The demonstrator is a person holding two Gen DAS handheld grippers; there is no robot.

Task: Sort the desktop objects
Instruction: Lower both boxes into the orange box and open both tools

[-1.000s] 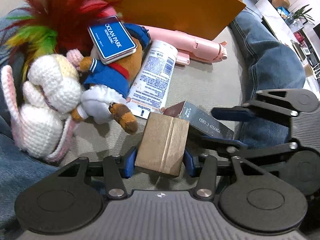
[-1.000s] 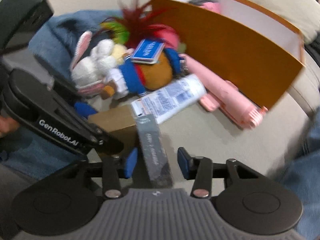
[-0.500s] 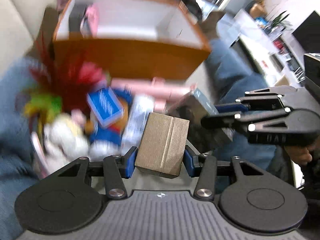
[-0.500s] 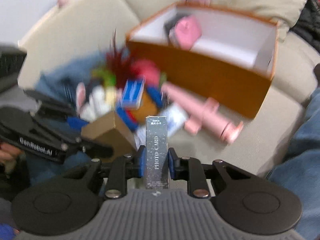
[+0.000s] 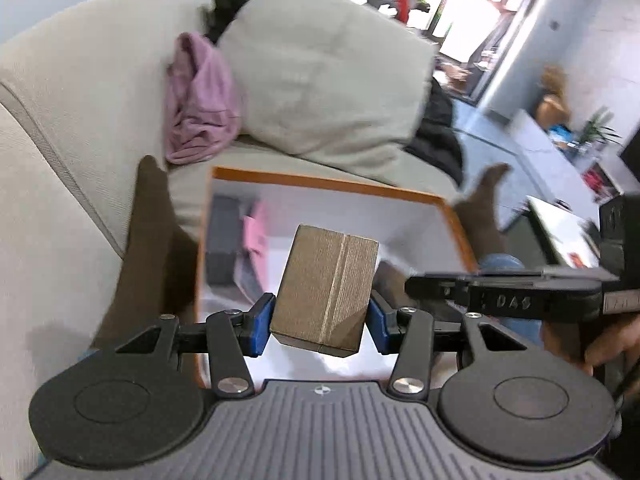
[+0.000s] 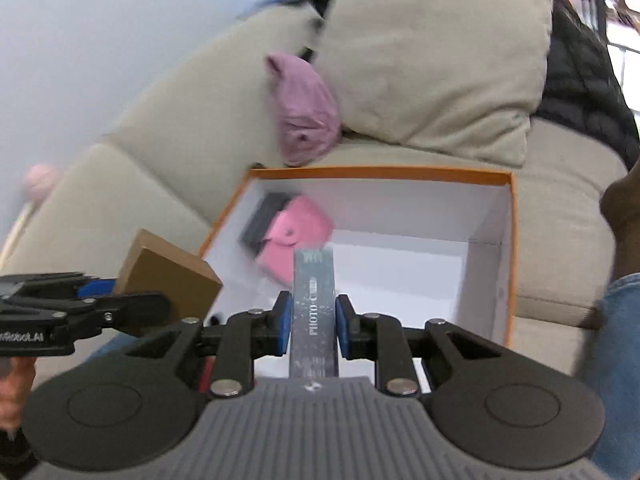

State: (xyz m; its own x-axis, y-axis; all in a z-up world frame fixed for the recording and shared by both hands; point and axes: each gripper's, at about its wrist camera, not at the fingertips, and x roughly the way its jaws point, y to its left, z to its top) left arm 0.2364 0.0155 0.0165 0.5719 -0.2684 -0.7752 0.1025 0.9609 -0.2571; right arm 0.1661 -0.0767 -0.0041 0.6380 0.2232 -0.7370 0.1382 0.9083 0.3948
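The left gripper (image 5: 320, 322) is clamped on a brown cardboard box (image 5: 326, 290), its blue pads pressing the two side faces; just beside it on its right, the right gripper (image 6: 309, 326) pinches a slim grey photo-card box (image 6: 314, 308) across its narrow width. Both loads hang ahead of their jaws, above the open orange storage box (image 6: 380, 172) that sits on the beige sofa (image 6: 168, 120). The brown box looks light and stiff, with flat matte sides that should not slip; the side faces are the sound place to hold it, clear of the taped seam. The card box is likely light too but glossier and long, so a grip near its middle would keep it from pivoting. The right wrist view shows the whole white interior, with a pink pouch (image 6: 296, 232) and a dark item in the far left corner and bare floor elsewhere; the left wrist view hides much of that behind its load.
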